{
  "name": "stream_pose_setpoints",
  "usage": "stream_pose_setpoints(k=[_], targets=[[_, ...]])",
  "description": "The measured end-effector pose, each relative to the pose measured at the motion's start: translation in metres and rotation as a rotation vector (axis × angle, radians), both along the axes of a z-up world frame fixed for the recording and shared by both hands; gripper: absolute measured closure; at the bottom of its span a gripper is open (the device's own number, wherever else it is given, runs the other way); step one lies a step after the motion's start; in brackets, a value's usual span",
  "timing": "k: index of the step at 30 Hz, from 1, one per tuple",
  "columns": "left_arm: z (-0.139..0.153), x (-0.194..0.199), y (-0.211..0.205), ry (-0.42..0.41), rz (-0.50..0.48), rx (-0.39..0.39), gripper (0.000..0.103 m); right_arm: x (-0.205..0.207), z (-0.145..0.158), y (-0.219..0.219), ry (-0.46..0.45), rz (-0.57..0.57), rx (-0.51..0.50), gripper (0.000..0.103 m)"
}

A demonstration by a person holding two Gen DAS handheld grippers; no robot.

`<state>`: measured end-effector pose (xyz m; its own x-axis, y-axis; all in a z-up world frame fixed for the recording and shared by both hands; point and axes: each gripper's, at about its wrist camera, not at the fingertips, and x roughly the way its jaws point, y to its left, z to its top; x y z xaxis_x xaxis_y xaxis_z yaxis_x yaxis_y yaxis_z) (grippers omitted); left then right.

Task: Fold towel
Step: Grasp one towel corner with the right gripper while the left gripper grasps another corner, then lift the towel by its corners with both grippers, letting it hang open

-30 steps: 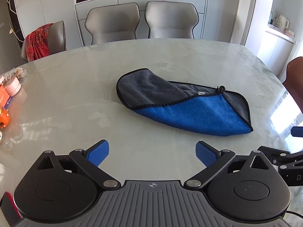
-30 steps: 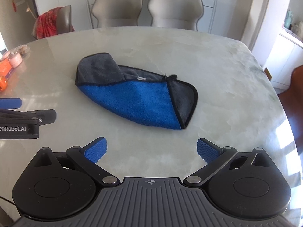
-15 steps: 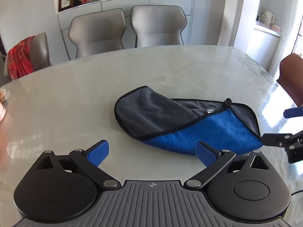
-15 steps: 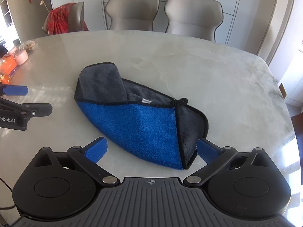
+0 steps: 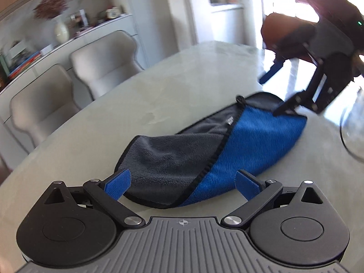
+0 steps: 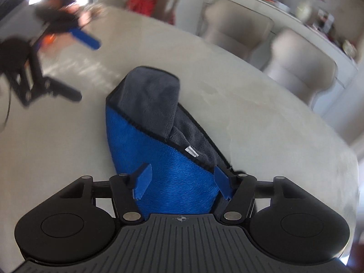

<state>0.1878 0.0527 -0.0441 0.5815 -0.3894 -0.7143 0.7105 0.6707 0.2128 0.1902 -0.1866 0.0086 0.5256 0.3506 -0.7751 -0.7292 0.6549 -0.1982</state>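
A home dining room: a pale marble-look table [image 5: 193,72] ringed by upholstered grey chairs [image 5: 102,61], and along the upper left of the frame a white sideboard [image 5: 75,37] carrying a vase [image 5: 61,31], books and ornaments

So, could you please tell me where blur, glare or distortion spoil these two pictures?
Left wrist view: the chairs and shelf are motion-smeared, the window behind the right tool is blown out, and fisheye bends the table edge. Right wrist view: the left tool and background streak, while the towel stays fairly sharp.
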Motion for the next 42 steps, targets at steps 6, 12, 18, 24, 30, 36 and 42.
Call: stream_pose_setpoints(k=[6, 12, 18, 24, 30, 36, 42], targets=[[-0.023, 0.027, 0.0, 0.076, -0.112, 0.061, 0.005, 0.037, -0.014, -0.008, 0.108, 0.11, 0.038, 0.053], [-0.038, 0.041, 0.0, 0.15, -0.215, 0.122, 0.009, 0.07, -0.027, -0.002, 0.201, 0.232, 0.056, 0.061], [-0.044, 0.054, 0.005, 0.207, -0.304, 0.161, 0.009, 0.086, -0.038, -0.002, 0.254, 0.362, 0.017, 0.061], [-0.045, 0.066, 0.011, 0.198, -0.329, 0.203, 0.014, 0.103, -0.048, -0.003, 0.339, 0.408, -0.02, 0.06], [-0.048, 0.071, 0.008, 0.193, -0.362, 0.237, 0.017, 0.106, -0.052, 0.002, 0.38, 0.444, -0.041, 0.061], [-0.058, 0.066, 0.004, 0.189, -0.399, 0.272, 0.018, 0.103, -0.05, -0.002, 0.474, 0.383, -0.01, 0.094], [-0.064, 0.066, 0.001, 0.161, -0.445, 0.321, 0.022, 0.07, -0.024, -0.01, 0.417, 0.373, 0.014, 0.095]])
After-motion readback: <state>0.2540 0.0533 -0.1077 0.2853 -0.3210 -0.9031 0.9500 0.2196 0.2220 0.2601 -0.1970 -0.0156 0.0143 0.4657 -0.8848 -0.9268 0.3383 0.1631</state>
